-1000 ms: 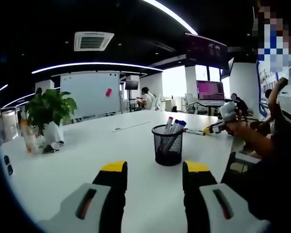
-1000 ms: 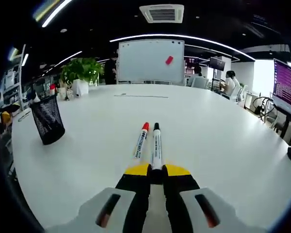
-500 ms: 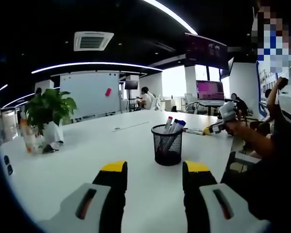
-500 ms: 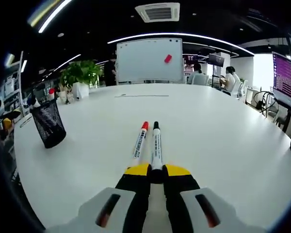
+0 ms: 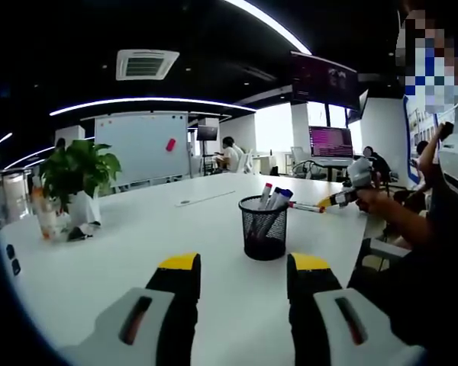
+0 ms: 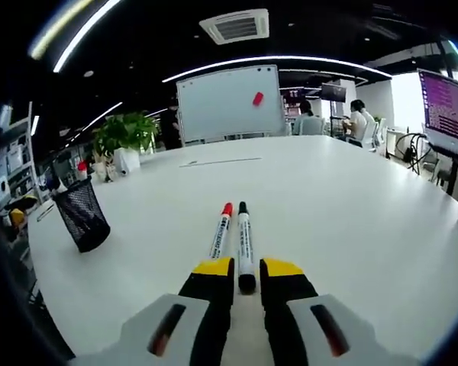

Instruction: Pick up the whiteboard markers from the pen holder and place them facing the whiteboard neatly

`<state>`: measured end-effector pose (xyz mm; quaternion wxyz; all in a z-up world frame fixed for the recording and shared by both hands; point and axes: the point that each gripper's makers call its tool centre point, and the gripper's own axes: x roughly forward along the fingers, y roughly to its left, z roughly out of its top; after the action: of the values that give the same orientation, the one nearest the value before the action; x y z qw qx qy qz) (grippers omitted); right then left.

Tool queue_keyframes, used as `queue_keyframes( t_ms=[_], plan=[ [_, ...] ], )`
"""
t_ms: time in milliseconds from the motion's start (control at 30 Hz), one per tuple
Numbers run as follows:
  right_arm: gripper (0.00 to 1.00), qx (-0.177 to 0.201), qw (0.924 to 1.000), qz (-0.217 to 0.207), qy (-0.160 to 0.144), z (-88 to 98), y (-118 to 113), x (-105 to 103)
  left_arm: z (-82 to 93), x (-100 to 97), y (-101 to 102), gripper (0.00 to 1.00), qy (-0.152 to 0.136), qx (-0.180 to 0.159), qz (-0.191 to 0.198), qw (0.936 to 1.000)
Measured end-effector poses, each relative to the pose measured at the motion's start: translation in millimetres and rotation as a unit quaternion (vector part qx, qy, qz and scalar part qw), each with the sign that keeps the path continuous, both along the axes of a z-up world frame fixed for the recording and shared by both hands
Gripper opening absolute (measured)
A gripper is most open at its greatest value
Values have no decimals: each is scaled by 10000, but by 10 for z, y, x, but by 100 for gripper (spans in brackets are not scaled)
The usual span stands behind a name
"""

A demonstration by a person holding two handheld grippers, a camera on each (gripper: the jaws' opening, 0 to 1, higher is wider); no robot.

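1. Right tongs (image 6: 246,267): jaws slightly apart, straddling the tail of the black-capped marker (image 6: 244,240), which lies on the white desk (image 6: 351,198), not clamped.
2. Red-capped marker (image 6: 221,230) lies just beside it, parallel, both caps toward the whiteboard (image 6: 227,103).
3. Left tongs (image 5: 243,263): apart, empty, hovering near the mesh pen holder (image 5: 263,227), which holds more markers (image 5: 275,197).

bare table (image 6: 351,221) beyond two markers (image 6: 233,232), pen holder (image 6: 82,221) well left
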<state>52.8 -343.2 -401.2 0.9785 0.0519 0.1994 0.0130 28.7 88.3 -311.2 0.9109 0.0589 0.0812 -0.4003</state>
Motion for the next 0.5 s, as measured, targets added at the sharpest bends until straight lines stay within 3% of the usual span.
queue_keyframes(
  t_ms=[167, 500],
  plan=[
    [21, 56, 9999, 1, -164, 90, 15, 12, 6, -2, -1, 47, -6, -11, -2, 10000],
    [38, 35, 9982, 199, -560, 292, 101, 33, 15, 2, 13, 47, -17, -17, 6, 10000]
  ],
)
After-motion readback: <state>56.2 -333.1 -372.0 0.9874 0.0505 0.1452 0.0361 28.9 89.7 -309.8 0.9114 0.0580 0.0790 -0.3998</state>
